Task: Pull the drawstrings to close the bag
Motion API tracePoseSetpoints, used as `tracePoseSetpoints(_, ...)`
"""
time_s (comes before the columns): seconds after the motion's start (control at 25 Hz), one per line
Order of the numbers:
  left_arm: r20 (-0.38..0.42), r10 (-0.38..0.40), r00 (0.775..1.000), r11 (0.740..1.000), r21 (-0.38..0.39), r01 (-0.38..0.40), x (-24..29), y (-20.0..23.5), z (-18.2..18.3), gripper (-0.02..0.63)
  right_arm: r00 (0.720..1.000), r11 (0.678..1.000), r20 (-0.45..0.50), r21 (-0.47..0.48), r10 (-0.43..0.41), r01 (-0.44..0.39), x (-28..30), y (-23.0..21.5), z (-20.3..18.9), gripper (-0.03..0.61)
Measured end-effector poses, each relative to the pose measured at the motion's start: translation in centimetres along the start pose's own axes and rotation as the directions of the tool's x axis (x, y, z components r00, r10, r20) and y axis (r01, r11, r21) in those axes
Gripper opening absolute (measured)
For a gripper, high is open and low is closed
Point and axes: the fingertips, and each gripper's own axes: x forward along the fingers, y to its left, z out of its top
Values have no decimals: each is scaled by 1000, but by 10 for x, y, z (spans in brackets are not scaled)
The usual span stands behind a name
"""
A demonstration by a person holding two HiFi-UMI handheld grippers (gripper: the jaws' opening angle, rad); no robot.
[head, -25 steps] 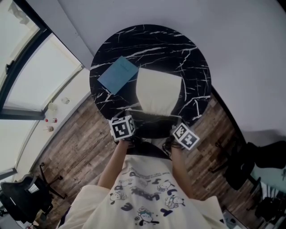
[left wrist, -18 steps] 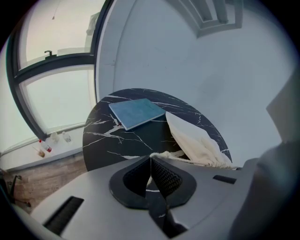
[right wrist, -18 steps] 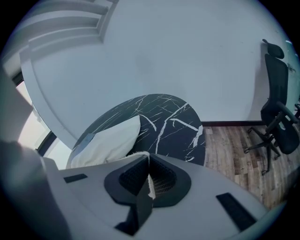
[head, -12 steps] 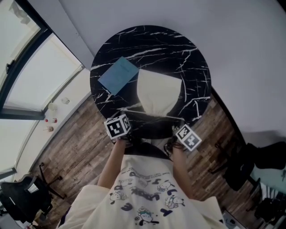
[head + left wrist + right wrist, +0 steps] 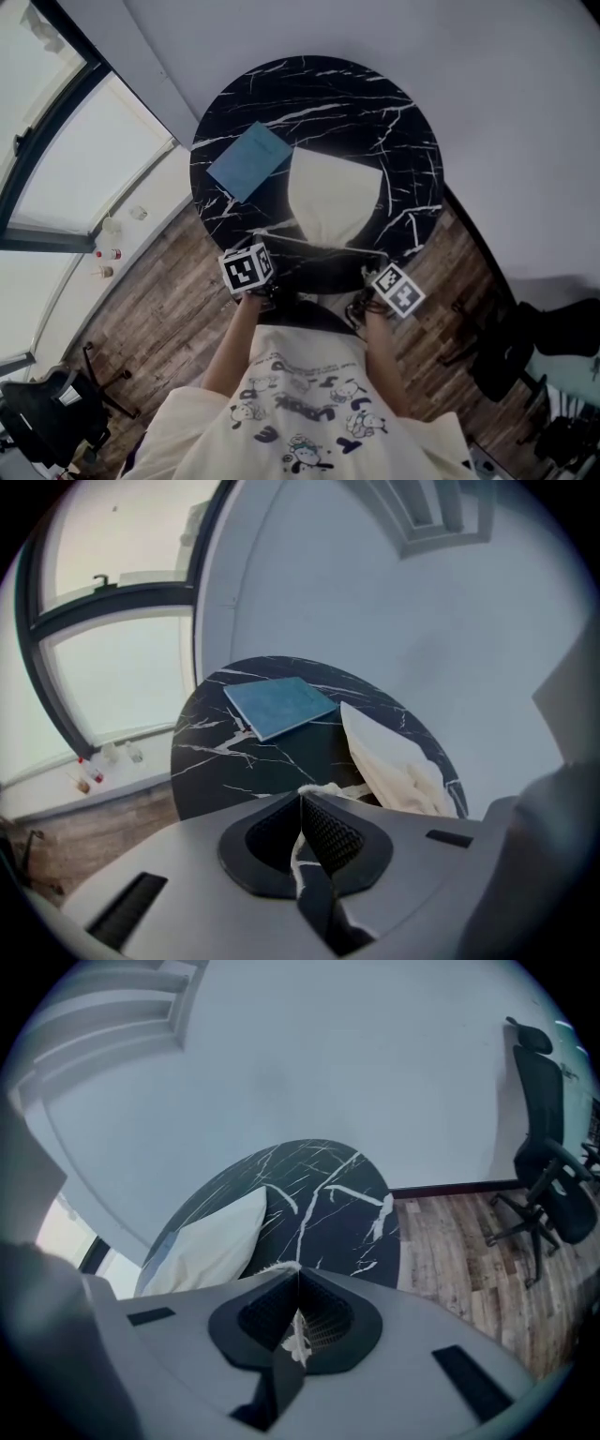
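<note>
A cream cloth bag lies on the round black marble table, its gathered mouth toward the near edge. A thin white drawstring runs taut along that edge between both grippers. My left gripper is shut on the left drawstring end, which shows between its pads. My right gripper is shut on the right drawstring end. In the left gripper view the bag sits to the right with its mouth puckered; in the right gripper view the bag sits to the left.
A blue notebook lies on the table's left part, touching the bag's corner. Wooden floor surrounds the table. An office chair stands at the right, another dark chair at the lower left. A window runs along the left.
Both grippers have drawn apart a little, the left one further left and the right one further right and down. The bag's mouth looks narrower and more gathered.
</note>
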Motion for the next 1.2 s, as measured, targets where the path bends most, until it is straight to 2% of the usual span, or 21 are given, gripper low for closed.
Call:
tracePoseSetpoints(0.12, -26, -8, 1000, 993, 117, 11, 1, 0, -9, 46, 998, 993, -65, -115, 19, -27, 4, 1, -18, 17)
tracePoseSetpoints(0.24, -61, -25, 998, 988, 153, 34, 4, 2, -20, 54, 995, 974, -103, -226, -10, -14, 1, -1, -30, 20)
tracePoseSetpoints(0.28, -71, -33, 997, 985, 168, 44, 4, 3, -23, 76, 994, 969, -109, -248, -14, -13, 0, -2, -32, 25)
tracePoseSetpoints(0.32, -80, -41, 996, 981, 185, 55, 4, 4, -26, 164, 993, 964, -114, -266, -13, -18, -1, -2, -34, 51)
tracePoseSetpoints(0.36, -85, -47, 995, 976, 206, 64, 3, 4, -27, 210, 993, 959, -120, -283, -9, -26, -3, -1, -34, 159)
tracePoseSetpoints(0.44, -77, -43, 996, 962, 267, 62, -1, 7, -25, 225, 993, 940, -118, -338, -2, -38, -8, 3, -32, 230)
tracePoseSetpoints(0.52, -48, -22, 999, 936, 350, 38, -6, 7, -19, 239, 996, 896, -93, -440, 14, -53, -12, 14, -26, 235)
tracePoseSetpoints(0.6, -28, -38, 999, 897, 439, 47, -8, -6, -12, 244, 993, 813, -94, -572, 68, -110, -12, 38, -24, 235)
tracePoseSetpoints(0.72, -51, -128, 991, 824, 550, 134, -3, -46, -9, 247, 974, 660, -183, -716, 137, -227, -8, 84, -39, 235)
tracePoseSetpoints(0.8, -96, -193, 977, 772, 599, 211, 1, -74, -15, 250, 955, 600, -261, -744, 144, -294, -3, 102, -54, 235)
tracePoseSetpoints(0.88, -170, -237, 956, 706, 646, 290, 4, -96, -27, 250, 943, 574, -303, -751, 142, -327, 1, 111, -62, 229)
tracePoseSetpoints(0.92, -204, -245, 948, 668, 673, 318, 6, -104, -34, 250, 940, 569, -312, -752, 137, -332, 3, 113, -64, 195)
tracePoseSetpoints(1.0, -250, -224, 942, 593, 732, 335, 12, -113, -45, 250, 939, 568, -322, -753, 125, -334, 6, 115, -66, 155)
tracePoseSetpoints(1.04, -263, -206, 943, 564, 755, 334, 15, -115, -48, 250, 937, 571, -328, -749, 121, -336, 6, 115, -68, 140)
tracePoseSetpoints(1.12, -283, -180, 942, 533, 777, 335, 20, -117, -53, 250, 933, 581, -342, -738, 115, -343, 7, 112, -70, 121)
tracePoseSetpoints(1.2, -303, -164, 939, 530, 776, 343, 25, -117, -58, 249, 933, 581, -343, -740, 108, -339, 10, 109, -70, 108)
